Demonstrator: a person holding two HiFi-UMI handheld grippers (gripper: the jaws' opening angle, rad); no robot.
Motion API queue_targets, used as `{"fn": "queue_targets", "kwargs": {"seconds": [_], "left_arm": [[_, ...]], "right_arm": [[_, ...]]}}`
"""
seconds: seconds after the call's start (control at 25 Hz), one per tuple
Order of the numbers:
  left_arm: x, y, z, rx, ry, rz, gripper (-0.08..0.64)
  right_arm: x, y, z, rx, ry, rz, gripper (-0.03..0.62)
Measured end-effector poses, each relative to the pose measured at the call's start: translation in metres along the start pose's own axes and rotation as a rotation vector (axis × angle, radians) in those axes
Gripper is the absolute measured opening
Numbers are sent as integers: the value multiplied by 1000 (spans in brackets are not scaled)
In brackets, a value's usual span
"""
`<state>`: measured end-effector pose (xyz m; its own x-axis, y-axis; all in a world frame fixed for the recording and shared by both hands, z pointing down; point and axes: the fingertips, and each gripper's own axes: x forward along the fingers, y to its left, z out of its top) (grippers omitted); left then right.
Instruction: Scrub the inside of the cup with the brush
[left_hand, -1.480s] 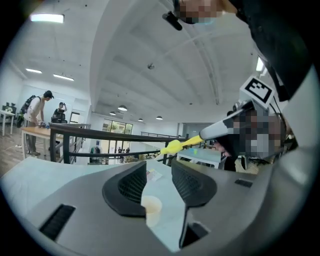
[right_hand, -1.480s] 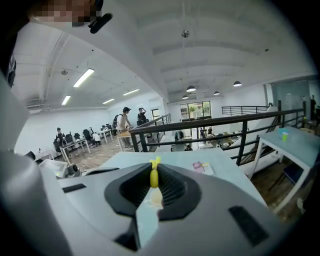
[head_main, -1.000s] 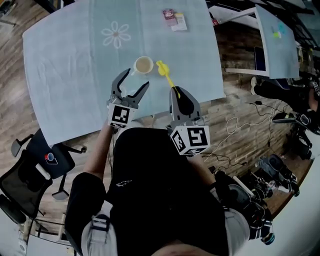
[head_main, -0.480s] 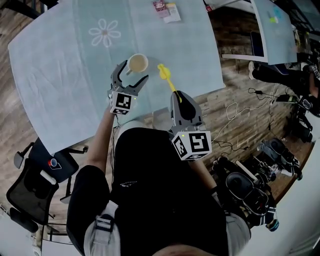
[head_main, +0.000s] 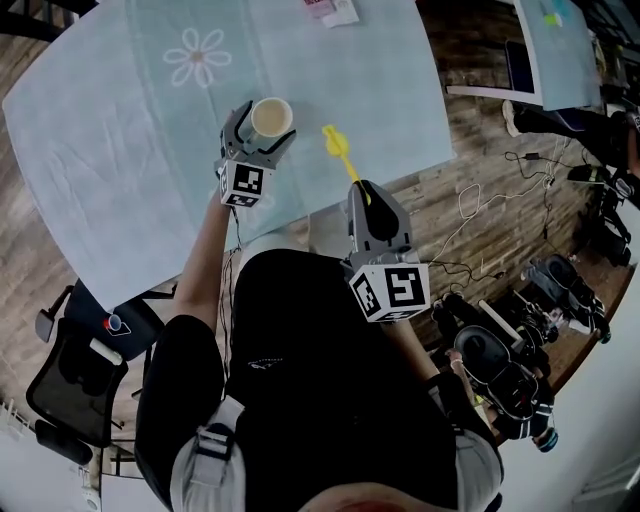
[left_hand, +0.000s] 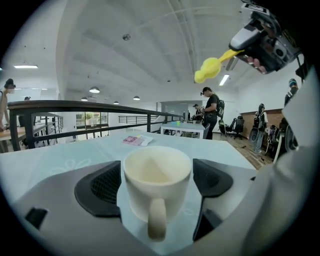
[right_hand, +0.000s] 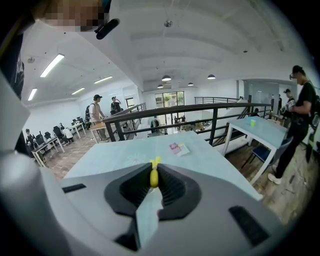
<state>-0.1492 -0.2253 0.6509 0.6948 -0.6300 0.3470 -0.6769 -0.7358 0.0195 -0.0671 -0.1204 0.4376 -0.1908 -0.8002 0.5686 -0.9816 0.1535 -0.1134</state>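
Note:
A cream cup (left_hand: 157, 182) stands upright on the pale blue table (head_main: 120, 150), its handle towards the left gripper's camera. My left gripper (head_main: 262, 124) has one jaw on each side of the cup; the jaws are opening, and a narrow gap shows at the right pad (left_hand: 212, 176). My right gripper (head_main: 361, 188) is shut on the handle of a yellow brush (head_main: 338, 148), held above the table's near edge to the right of the cup. The brush head (left_hand: 212, 67) points away from me, up in the air.
A flower print (head_main: 197, 57) marks the cloth at the far left. Small packets (head_main: 330, 10) lie at the table's far edge. A black chair (head_main: 80, 350) stands at the lower left. Cables and gear (head_main: 520, 330) cover the wooden floor at the right.
My left gripper has moved forward from short of the cup until its jaws lie on both sides of it. The right gripper still holds the brush in much the same place.

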Motion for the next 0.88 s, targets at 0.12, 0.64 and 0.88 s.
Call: {"fn": "queue_targets", "kwargs": {"seconds": [0.12, 0.64, 0.88], "left_arm": [[8, -1, -2, -9, 4, -3, 436], [22, 4, -16, -53, 28, 7, 433], [22, 3, -16, -44, 45, -10, 433]], "right_arm": [[-1, -4, -2, 8, 8, -5, 40], [3, -22, 1, 36, 17, -52, 40], [2, -22, 2, 32, 8, -43, 40]]}}
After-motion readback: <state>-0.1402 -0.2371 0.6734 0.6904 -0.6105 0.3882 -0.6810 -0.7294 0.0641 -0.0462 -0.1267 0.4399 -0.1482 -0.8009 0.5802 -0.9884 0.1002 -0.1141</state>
